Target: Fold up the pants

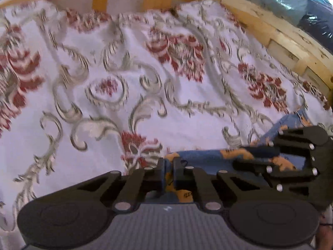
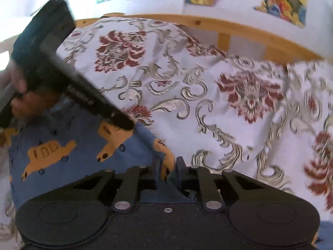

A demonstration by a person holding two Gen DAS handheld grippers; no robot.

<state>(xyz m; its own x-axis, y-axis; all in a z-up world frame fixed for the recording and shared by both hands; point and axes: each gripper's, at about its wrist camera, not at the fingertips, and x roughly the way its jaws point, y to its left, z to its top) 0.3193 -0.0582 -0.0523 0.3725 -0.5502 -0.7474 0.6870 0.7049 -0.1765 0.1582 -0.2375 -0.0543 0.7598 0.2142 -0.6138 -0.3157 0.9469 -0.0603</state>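
Pants [image 2: 68,152], blue with orange car print, lie on bed's floral bedspread [image 2: 229,108], near its front edge; your left tool [image 1: 168,173] pinches pants edge, jaws nearly together on cloth; your right tool [image 2: 168,170] likewise clamped on edge nearby; carry both grips level and at same pace so fold line stays straight, lay cloth down before releasing; small dark marks on orange cars too blurred to read; no brand legible.

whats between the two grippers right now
In the left wrist view, a stretch of the blue pants with orange prints spans from the left gripper to the right gripper; both pinch the fabric.
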